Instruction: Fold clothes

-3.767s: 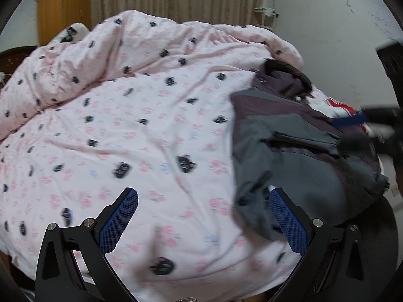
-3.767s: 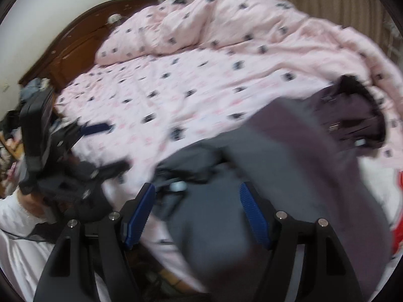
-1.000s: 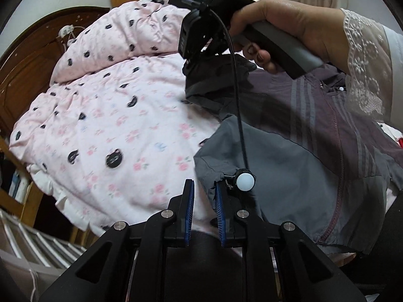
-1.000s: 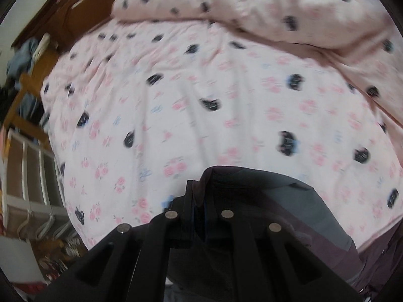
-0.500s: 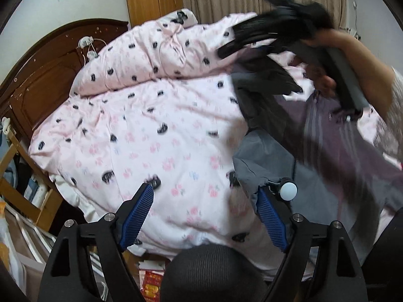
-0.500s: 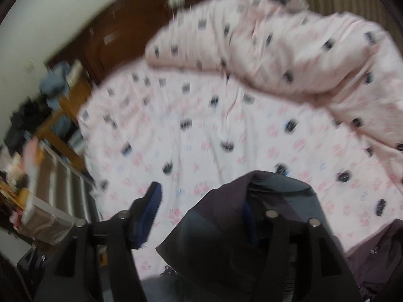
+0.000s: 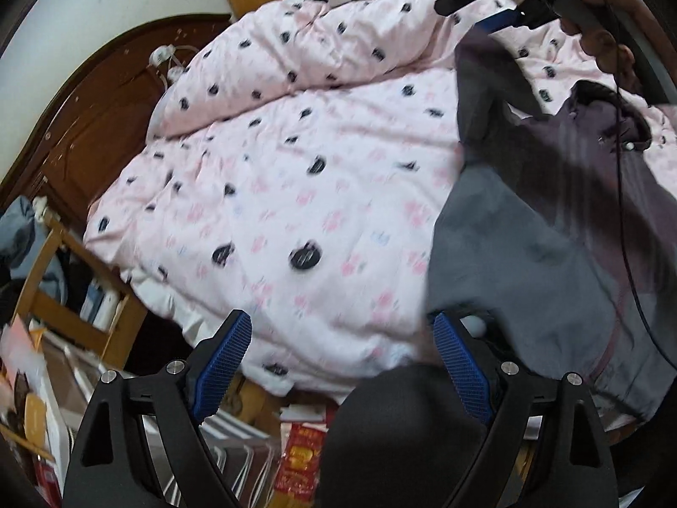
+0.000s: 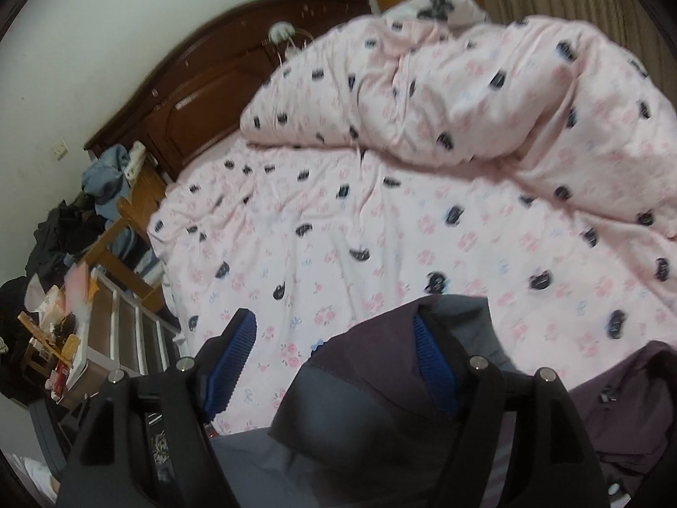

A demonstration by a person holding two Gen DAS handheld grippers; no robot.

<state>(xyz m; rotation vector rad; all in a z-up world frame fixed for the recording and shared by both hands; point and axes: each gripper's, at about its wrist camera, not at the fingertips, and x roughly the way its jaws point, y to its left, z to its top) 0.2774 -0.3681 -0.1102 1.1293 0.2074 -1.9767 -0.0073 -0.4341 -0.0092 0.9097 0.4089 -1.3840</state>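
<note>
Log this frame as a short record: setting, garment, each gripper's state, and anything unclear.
setting: bed with pink patterned duvet, dark wooden headboard
garment: grey and purple jacket, lying at the bed's near right edge
left gripper: open, nothing between the fingers, beside the jacket's hem
right gripper: open, jacket sleeve draped over its right finger
clutter: wooden chair with clothes beside the bed
unclear: motion blur; how much of the fold is done
</note>
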